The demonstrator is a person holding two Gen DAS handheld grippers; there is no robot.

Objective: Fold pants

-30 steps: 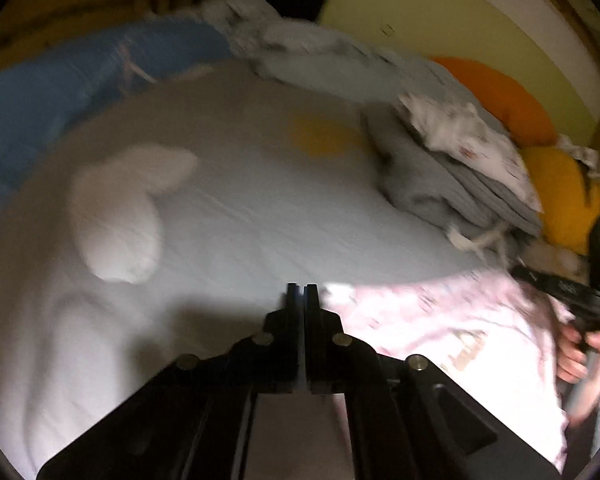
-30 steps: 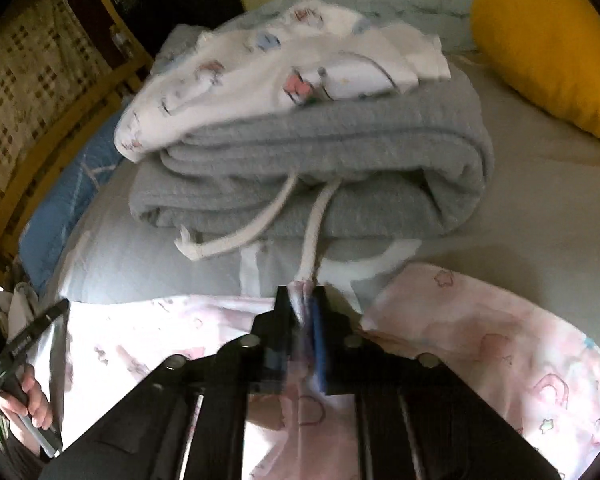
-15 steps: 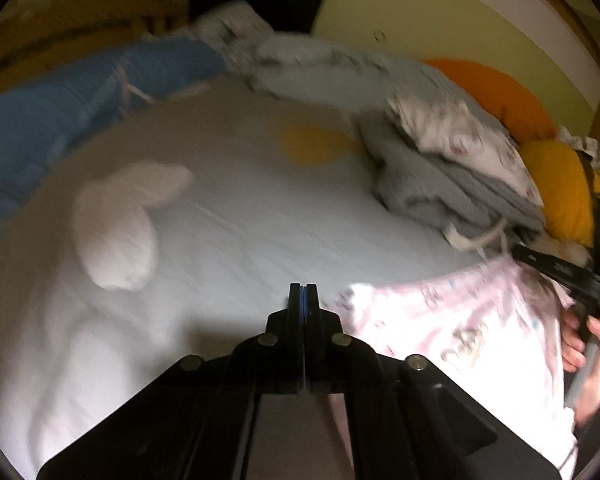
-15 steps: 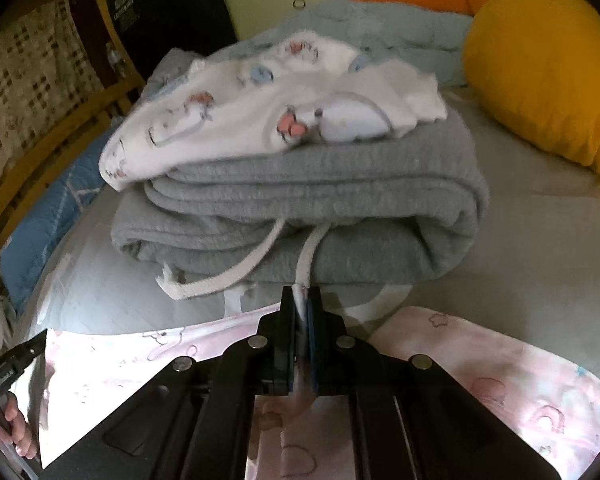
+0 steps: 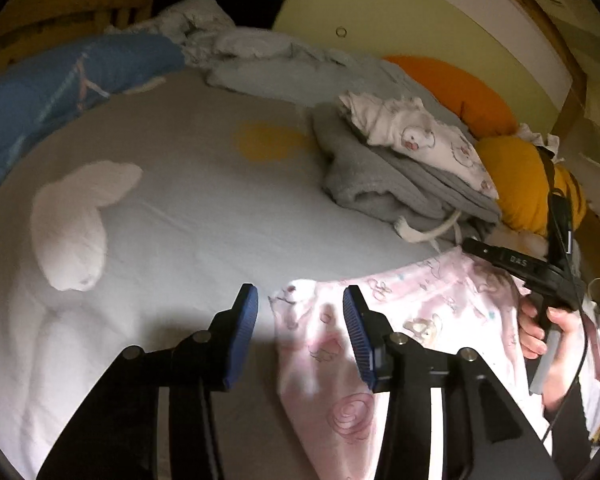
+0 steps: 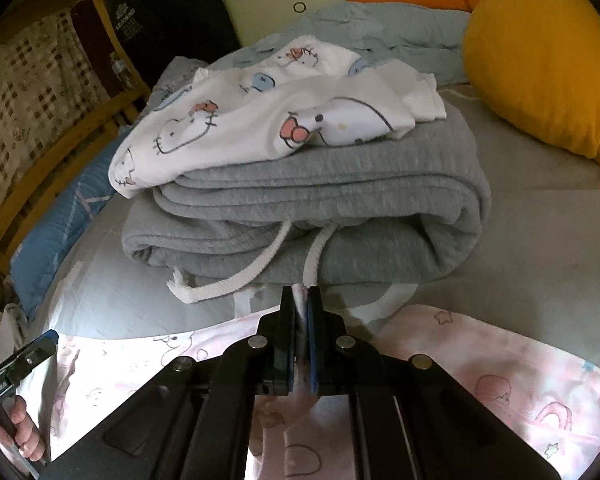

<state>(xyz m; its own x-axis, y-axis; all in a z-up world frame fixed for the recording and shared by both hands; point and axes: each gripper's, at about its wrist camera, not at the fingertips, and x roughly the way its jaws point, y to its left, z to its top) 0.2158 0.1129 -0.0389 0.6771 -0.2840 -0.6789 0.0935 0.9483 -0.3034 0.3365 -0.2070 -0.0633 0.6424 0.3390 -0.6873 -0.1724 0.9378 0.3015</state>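
Currently mid-fold: pink printed pants [image 5: 400, 320] spread on bed [image 5: 204, 216]. Left gripper [image 5: 300, 312] opening, pads off fabric corner. Right gripper [image 6: 301, 312] clamped on pants edge. Next, likely: right releases, smooth fold.

Both wrist cameras are looking forward and down along their tongs, close above the bed [image 5: 188, 208]. The left is facing across toward the right; both are sharing the pink pants [image 5: 428, 312] and the grey folded pile [image 6: 340, 208].

Two tools [image 5: 300, 320], three folded garments [image 6: 320, 208], two cushions [image 6: 540, 60]
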